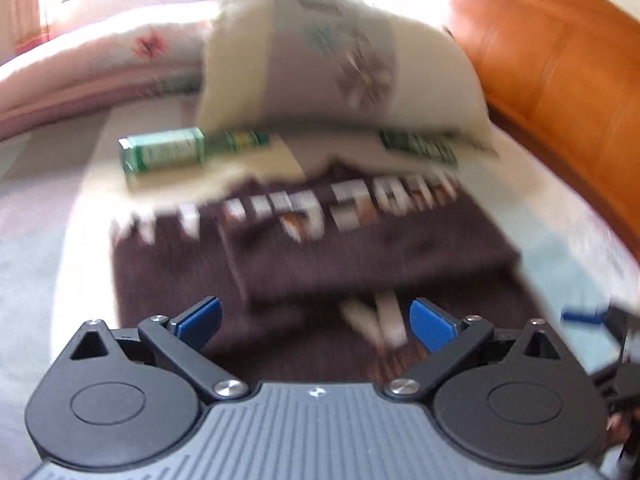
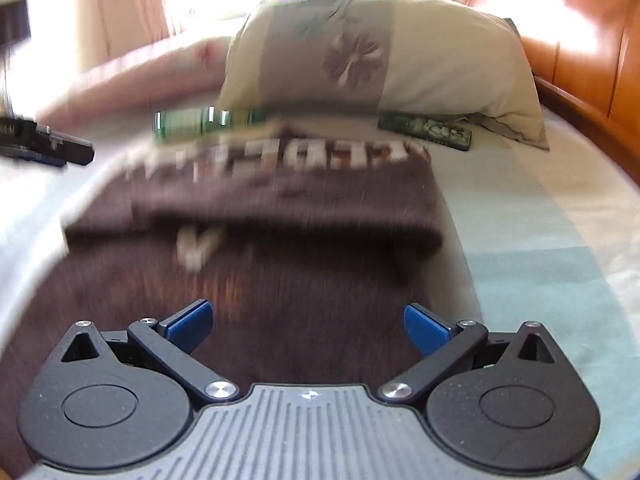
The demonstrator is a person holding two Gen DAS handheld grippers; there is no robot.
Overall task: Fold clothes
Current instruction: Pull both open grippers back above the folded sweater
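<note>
So both views are pretty smeared with motion blur, bear with me. The dark brown sweatshirt (image 1: 320, 248) lies flat on the bed (image 2: 540, 220) straight ahead of both tools, with one layer already doubled over the rest, so the white block lettering (image 1: 340, 204) sits along the far edge and a folded edge runs across the middle. My guess is it's spread on the bed so the fabric has a flat surface to crease against. My left gripper (image 1: 316, 320) hovers low over the near part of the sweatshirt, blue pads spread wide, nothing between them. The right gripper (image 2: 308, 324) is the same deal: jaws wide apart, empty, angled forward just above the near cloth. I can't tell if more folds are wanted or if this is the final shape. Beyond the shirt, a pillow (image 2: 380, 52) leans up at the far end, with a green box (image 1: 164, 152) and a green pack (image 2: 428, 132) tucked at its base, clear of the shirt.
</note>
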